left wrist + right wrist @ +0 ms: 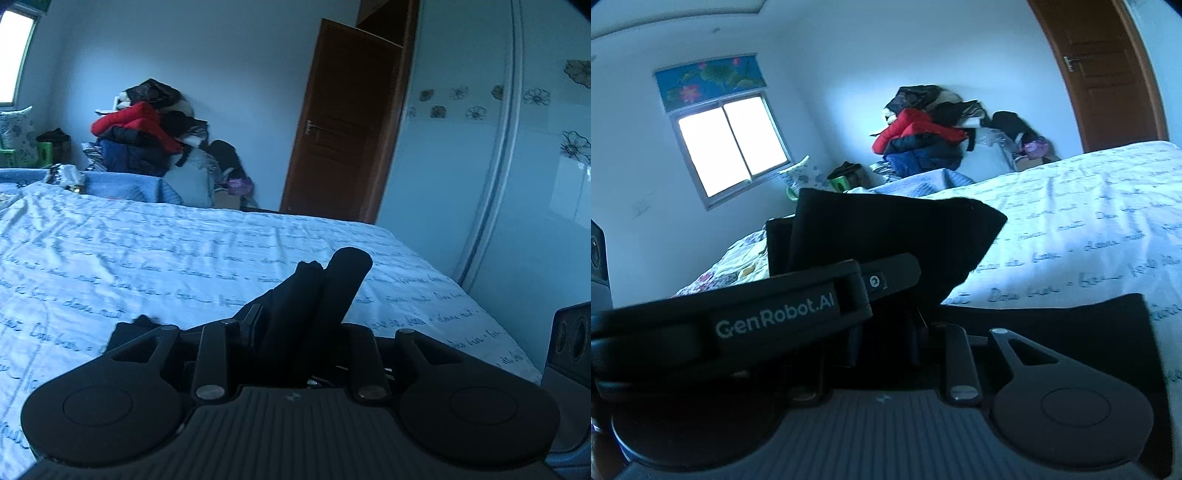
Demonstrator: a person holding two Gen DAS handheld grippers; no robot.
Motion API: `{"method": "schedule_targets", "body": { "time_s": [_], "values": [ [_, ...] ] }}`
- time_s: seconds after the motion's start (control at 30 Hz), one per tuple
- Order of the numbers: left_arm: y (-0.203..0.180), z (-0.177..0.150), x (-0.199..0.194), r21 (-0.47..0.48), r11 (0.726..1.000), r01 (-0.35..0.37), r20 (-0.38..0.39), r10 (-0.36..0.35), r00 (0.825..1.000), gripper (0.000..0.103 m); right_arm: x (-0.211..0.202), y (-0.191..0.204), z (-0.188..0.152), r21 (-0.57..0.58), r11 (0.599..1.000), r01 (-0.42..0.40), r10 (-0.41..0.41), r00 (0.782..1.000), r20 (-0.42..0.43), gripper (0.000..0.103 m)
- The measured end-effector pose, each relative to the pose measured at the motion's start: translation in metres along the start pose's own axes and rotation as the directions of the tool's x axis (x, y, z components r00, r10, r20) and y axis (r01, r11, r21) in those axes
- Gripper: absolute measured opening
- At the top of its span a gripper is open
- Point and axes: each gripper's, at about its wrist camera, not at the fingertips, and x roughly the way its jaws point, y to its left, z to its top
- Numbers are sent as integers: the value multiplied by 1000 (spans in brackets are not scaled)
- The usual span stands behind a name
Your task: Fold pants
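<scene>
Both hand-held grippers, left and right, are narrowly closed on black pants lifted over the bed; folding looks underway, nothing laid flat yet

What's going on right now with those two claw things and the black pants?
Left gripper pinching black pants. Right gripper buried in same cloth, grip not readable. Pants lifted over the bed sheet. Nothing in the way.
</scene>
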Motion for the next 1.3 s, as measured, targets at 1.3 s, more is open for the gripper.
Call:
{"method": "schedule_targets", "body": {
  "time_s": [1.3],
  "values": [
    [-64, -35, 64, 40, 993, 108, -101, -104, 989, 31, -32, -91, -20, 144, 982, 125, -128, 992, 10, 25]
  ]
}}
